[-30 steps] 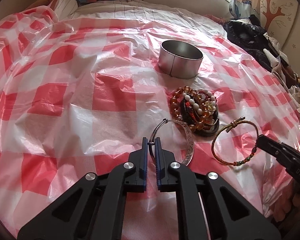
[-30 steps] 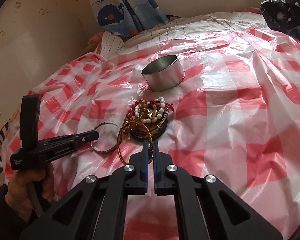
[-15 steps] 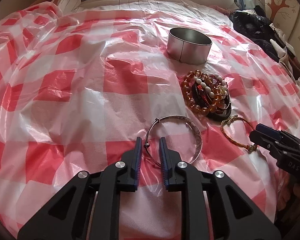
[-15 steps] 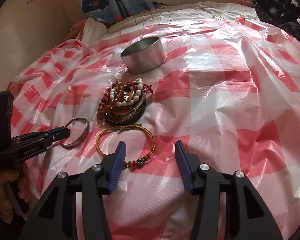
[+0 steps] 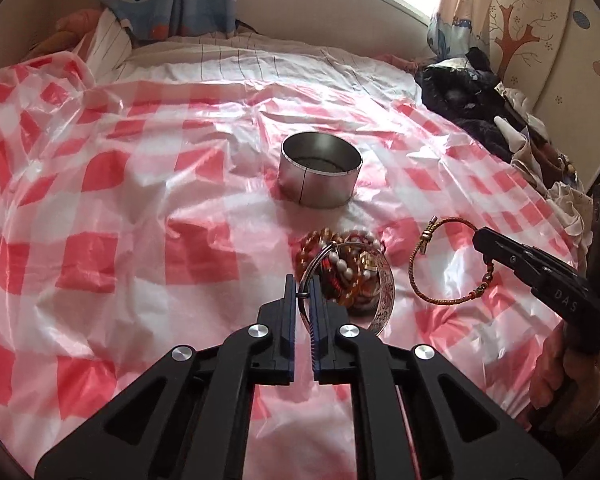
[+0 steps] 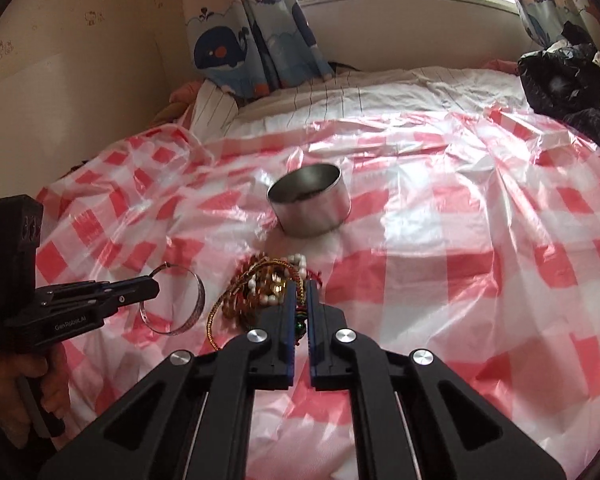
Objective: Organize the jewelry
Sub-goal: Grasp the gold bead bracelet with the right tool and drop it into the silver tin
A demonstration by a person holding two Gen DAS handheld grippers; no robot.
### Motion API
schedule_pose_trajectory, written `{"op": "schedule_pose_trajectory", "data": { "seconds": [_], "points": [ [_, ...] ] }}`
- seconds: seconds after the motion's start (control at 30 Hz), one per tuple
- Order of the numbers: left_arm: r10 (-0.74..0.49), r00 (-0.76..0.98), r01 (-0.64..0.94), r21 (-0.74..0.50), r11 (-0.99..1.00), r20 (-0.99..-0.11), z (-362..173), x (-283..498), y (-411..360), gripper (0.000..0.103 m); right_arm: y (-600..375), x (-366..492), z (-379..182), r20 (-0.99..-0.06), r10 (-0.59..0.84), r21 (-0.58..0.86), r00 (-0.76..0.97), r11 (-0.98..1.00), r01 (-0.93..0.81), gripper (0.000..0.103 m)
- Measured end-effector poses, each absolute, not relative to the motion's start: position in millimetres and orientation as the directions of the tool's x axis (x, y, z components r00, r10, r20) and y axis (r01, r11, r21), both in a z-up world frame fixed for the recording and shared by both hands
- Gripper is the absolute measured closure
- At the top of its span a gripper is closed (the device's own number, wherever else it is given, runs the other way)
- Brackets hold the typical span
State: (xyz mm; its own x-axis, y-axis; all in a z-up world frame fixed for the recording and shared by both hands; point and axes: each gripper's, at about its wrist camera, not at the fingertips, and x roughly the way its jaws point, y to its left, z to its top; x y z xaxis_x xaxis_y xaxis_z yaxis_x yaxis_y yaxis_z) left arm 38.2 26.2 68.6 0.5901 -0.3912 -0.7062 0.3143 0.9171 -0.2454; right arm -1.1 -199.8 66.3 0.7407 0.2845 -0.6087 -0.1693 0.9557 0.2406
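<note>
My left gripper [image 5: 302,295] is shut on a silver bangle [image 5: 384,300] and holds it upright above the sheet; it also shows in the right wrist view [image 6: 192,308]. My right gripper [image 6: 300,300] is shut on a gold cord bracelet [image 6: 220,312], seen hanging from it in the left wrist view [image 5: 416,264]. A pile of bead bracelets [image 5: 340,264] lies on the sheet, partly hidden behind both held pieces. A round metal tin [image 5: 320,174] stands open beyond the pile; it also shows in the right wrist view [image 6: 310,210].
A red and white checked plastic sheet [image 5: 140,220] covers the bed. Dark clothes [image 5: 468,108] are heaped at the right edge. A wall, whale curtain [image 6: 236,40] and window lie behind the bed.
Both grippers were open half a second ago with the bangle and cord bracelet lying on the sheet. Now each has shut on its piece and lifted it.
</note>
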Motion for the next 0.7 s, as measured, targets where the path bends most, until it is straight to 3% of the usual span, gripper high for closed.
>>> {"op": "schedule_pose_trajectory", "data": {
  "seconds": [0.4,0.6,0.67,0.7],
  "points": [
    [-0.414,0.615,0.279,-0.306,0.910,-0.672,75,155,-18,0.097,-195,89,84,-0.560,0.217,0.186,0.800,0.973,-0.134,0.098],
    [-0.361,0.571,0.278,-0.240,0.930,-0.737,49,211,-43,0.095,-186,136,77,-0.566,0.194,0.152,0.802,0.980,-0.129,0.097],
    [-0.337,0.584,0.275,-0.210,0.938,-0.738,50,213,-41,0.091,-181,149,71,-0.578,0.198,0.149,0.792,0.979,-0.137,0.097],
    [-0.321,0.598,0.270,-0.192,0.943,-0.735,52,211,-38,0.082,-178,155,68,-0.584,0.202,0.145,0.786,0.979,-0.143,0.097]
  ]
}}
